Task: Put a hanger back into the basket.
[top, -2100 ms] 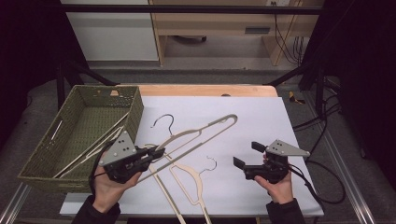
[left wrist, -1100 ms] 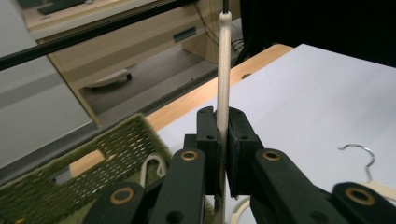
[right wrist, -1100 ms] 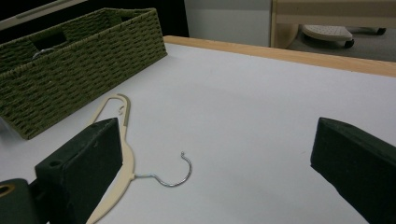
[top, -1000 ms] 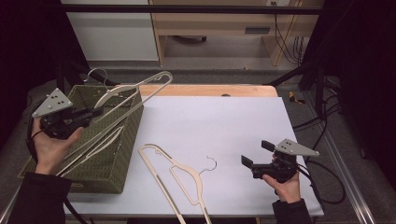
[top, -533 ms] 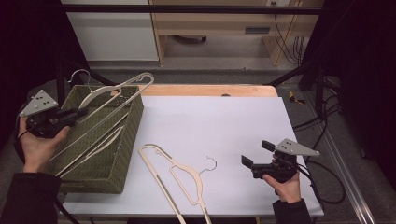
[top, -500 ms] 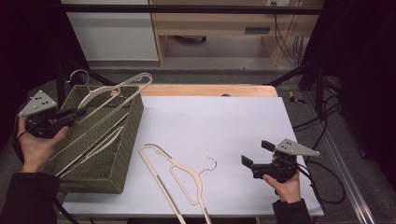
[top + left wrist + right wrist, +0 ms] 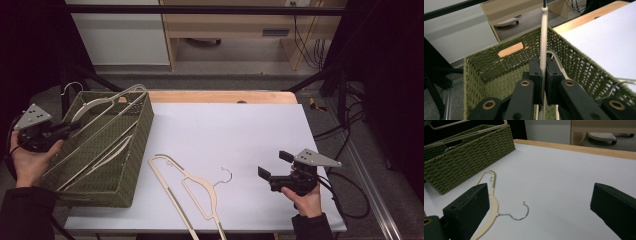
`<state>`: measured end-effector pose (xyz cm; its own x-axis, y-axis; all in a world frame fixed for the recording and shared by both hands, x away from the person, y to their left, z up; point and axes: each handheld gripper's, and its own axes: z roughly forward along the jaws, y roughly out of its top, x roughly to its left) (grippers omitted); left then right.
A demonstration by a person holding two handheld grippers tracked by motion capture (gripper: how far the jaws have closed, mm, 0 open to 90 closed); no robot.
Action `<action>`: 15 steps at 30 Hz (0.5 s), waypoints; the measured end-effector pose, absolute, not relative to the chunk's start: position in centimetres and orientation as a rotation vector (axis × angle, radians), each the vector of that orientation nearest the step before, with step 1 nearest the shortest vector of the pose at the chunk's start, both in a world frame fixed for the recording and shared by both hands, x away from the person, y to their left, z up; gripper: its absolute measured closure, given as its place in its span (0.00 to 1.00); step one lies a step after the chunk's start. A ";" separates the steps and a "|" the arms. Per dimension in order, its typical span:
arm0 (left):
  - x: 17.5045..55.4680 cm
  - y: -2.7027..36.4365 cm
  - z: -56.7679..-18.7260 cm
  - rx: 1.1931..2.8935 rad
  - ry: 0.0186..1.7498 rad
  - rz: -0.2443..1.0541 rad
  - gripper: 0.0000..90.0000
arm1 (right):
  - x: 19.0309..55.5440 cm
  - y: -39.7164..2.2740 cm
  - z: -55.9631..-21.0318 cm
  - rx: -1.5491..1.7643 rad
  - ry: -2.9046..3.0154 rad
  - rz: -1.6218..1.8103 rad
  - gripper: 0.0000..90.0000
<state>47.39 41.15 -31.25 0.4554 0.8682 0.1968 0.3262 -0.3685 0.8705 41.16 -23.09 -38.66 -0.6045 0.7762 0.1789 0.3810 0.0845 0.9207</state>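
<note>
From above, at the table's left edge, the left gripper (image 7: 64,131) is clamped on a cream hanger (image 7: 102,111) that lies slanted across the green woven basket (image 7: 131,165), its wire hook sticking out past the basket's far left corner; more hangers rest inside the basket. On the white table top (image 7: 240,130) a second cream hanger (image 7: 185,187) lies flat just right of the basket, and the right gripper (image 7: 267,167) sits near the front right edge, jaws spread with nothing between them, well apart from that hanger. Along the left gripper's own view, the two black jaws press on either side of the hanger's thin cream bar (image 7: 543,42), which runs straight up over the basket's far wall (image 7: 506,60). Along the right gripper's view, its jaws stand wide apart over the bare table, the loose hanger (image 7: 491,195) with its wire hook lying by the left jaw and the basket (image 7: 469,157) beyond.
</note>
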 end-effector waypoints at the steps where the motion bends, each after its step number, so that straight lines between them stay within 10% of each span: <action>1: 47.4 41.3 -31.4 1.916 1.004 0.860 0.94 | 41.2 -23.1 -38.7 1.145 2.014 1.530 0.03; 15: 47.8 41.2 -36.1 1.995 1.053 0.878 0.94 | 41.3 -22.8 -38.8 1.152 2.019 1.526 0.03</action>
<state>47.83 41.23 -36.06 0.4383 0.8673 0.2359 0.3886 -0.4195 0.8204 41.25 -22.76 -38.85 -0.6033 0.7760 0.1838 0.3888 0.0850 0.9174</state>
